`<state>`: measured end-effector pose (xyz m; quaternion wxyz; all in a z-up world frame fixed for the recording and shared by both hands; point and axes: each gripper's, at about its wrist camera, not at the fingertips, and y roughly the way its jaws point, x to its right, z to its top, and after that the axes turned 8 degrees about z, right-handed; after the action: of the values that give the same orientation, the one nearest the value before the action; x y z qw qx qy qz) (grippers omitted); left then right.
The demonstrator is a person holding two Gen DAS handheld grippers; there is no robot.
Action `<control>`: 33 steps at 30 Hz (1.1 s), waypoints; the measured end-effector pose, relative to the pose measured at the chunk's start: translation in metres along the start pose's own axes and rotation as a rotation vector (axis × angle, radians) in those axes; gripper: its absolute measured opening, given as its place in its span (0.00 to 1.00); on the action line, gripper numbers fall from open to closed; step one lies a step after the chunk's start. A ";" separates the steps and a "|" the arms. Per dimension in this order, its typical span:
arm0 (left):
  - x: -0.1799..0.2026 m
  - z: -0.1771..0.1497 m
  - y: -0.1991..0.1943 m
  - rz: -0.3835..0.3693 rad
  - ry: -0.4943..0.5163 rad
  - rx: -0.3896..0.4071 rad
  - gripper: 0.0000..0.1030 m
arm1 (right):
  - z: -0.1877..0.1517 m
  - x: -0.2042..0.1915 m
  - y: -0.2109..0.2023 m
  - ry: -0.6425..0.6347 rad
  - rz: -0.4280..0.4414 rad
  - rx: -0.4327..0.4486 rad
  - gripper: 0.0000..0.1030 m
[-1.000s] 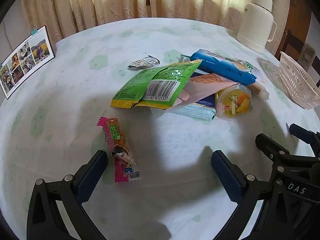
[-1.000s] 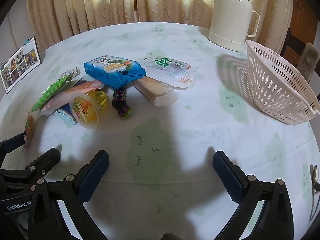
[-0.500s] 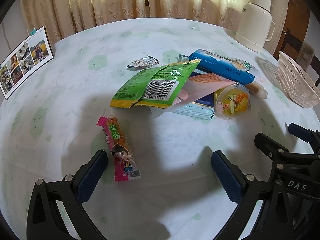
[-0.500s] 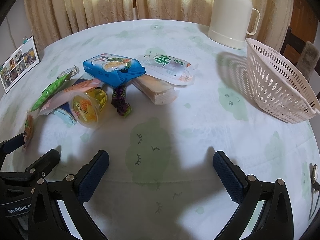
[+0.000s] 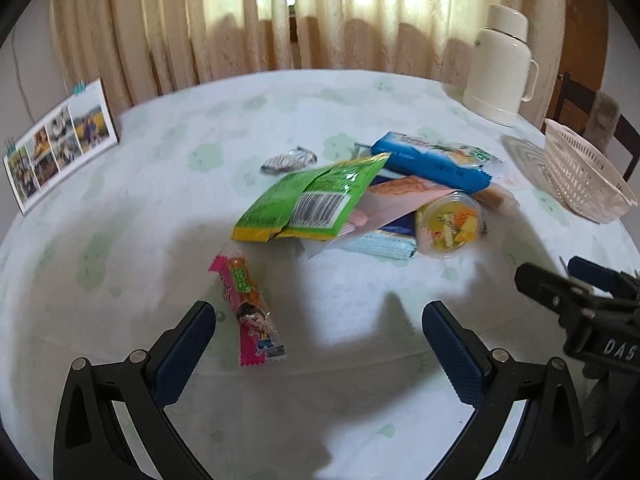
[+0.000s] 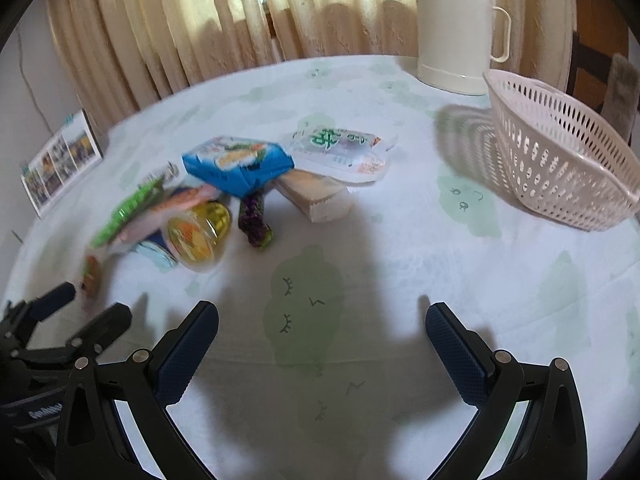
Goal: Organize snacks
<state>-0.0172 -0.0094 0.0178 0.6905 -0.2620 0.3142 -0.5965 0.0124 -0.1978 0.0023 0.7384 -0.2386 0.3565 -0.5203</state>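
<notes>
A heap of snacks lies mid-table: a green packet, a blue packet, a yellow jelly cup, a purple candy, a beige wafer pack and a clear green-lettered pouch. A pink candy stick lies apart, just ahead of my left gripper, which is open and empty. My right gripper is open too, over bare cloth short of the heap. A white plastic basket stands at the right.
A cream thermos jug stands at the back right, near the basket. A photo card leans at the far left edge. A small silver wrapper lies behind the heap. Curtains hang behind the round table.
Both views have tilted up and pulled back a little, so the snacks and basket sit lower in frame. Both grippers stay open. No snack has moved.
</notes>
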 end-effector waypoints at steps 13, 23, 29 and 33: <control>-0.001 0.013 -0.015 0.103 0.062 0.035 1.00 | 0.011 -0.015 -0.019 -0.083 0.107 0.068 1.00; -0.023 0.038 -0.023 0.141 0.048 0.049 1.00 | 0.039 -0.016 -0.029 -0.080 0.176 0.106 1.00; -0.054 0.052 -0.023 0.129 -0.043 0.072 0.99 | 0.046 -0.019 -0.024 -0.107 0.179 0.117 1.00; -0.053 0.054 -0.023 0.148 -0.006 0.114 0.99 | 0.051 -0.021 -0.015 -0.114 0.189 0.110 1.00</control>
<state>0.0031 0.0386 0.0765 0.7474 -0.2001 0.2960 -0.5601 0.0388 -0.1848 0.0517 0.8152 -0.1924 0.3058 -0.4526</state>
